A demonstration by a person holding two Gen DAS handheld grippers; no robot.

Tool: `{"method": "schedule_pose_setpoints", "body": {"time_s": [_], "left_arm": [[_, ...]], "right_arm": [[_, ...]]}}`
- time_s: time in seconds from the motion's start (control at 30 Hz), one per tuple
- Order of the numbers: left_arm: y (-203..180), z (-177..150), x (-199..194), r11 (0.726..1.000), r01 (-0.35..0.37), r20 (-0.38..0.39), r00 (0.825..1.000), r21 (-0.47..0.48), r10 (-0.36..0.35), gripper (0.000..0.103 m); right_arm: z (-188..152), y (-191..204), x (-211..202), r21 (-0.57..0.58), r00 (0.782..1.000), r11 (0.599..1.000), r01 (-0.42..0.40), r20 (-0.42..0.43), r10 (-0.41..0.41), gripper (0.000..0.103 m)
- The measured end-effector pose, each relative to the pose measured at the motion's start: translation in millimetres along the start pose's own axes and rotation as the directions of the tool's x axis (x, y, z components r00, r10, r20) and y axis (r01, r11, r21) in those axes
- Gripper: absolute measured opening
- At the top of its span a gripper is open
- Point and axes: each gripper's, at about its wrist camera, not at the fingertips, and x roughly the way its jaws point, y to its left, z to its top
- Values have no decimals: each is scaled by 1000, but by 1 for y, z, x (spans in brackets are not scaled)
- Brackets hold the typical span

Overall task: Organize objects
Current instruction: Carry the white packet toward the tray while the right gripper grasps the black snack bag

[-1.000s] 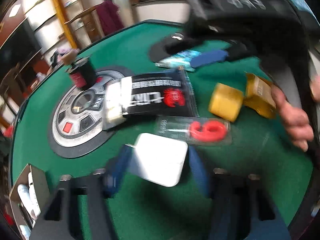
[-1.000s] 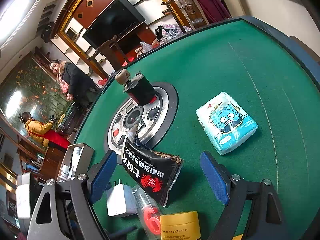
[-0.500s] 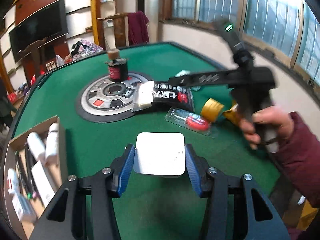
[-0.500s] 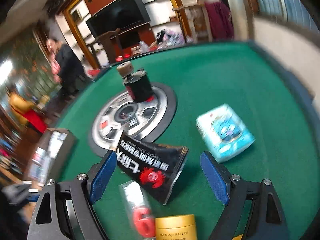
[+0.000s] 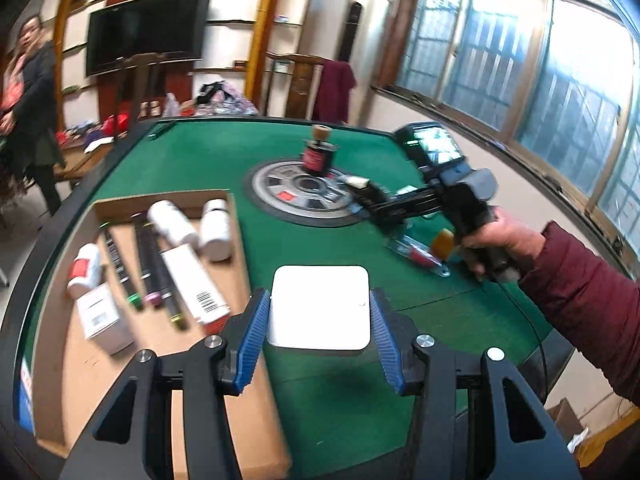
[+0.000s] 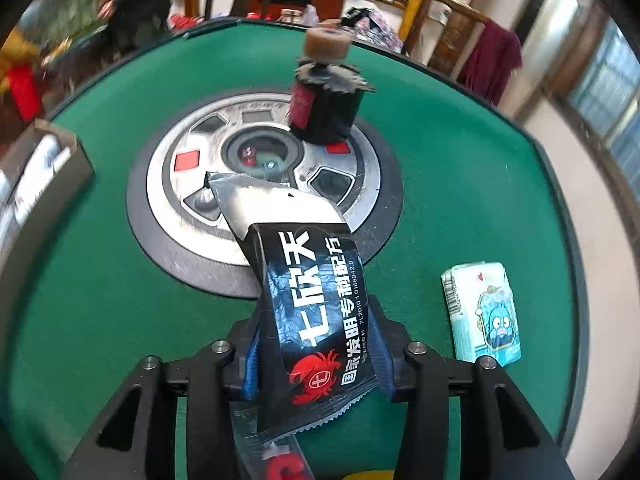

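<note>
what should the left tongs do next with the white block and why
Probably swing left and lower over the cardboard box, then release. The left tongs grip the white block above the green table, beside the box already holding bottles and pens.

Green felt table, white block, black red-crab packet.

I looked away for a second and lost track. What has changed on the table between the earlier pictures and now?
The right gripper, open over the table a second ago, has closed on the black snack packet. The left gripper has carried the white charger up from the table toward the cardboard box. Unmoved: the tissue pack and the black spool on the round centre panel.
</note>
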Motion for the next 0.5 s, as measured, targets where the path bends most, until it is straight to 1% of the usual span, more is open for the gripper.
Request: {"method": "schedule_pose_setpoints", "body": {"time_s": [0.1, 0.27, 0.37, 0.4, 0.47, 0.5], "left_arm": [[15, -6, -9, 999, -1, 13, 1000, -42, 1, 50], [27, -13, -21, 999, 17, 51, 999, -49, -15, 50], [31, -13, -26, 997, 38, 71, 997, -70, -33, 50], [32, -15, -28, 996, 46, 81, 996, -77, -40, 50], [36, -18, -33, 995, 55, 97, 994, -88, -47, 50], [40, -21, -36, 994, 45, 101, 994, -96, -35, 50]], "right_arm": [[-1, -10, -18, 64, 999, 998, -16, 52, 13, 45], [-16, -24, -66, 160, 988, 985, -69, 150, 45, 46], [-37, -36, -110, 217, 970, 969, -117, 232, 65, 46], [-49, -46, -127, 250, 961, 958, -139, 266, 70, 46], [-67, -58, -149, 286, 954, 947, -148, 295, 60, 46], [-75, -61, -158, 297, 952, 943, -148, 301, 55, 46]]}}
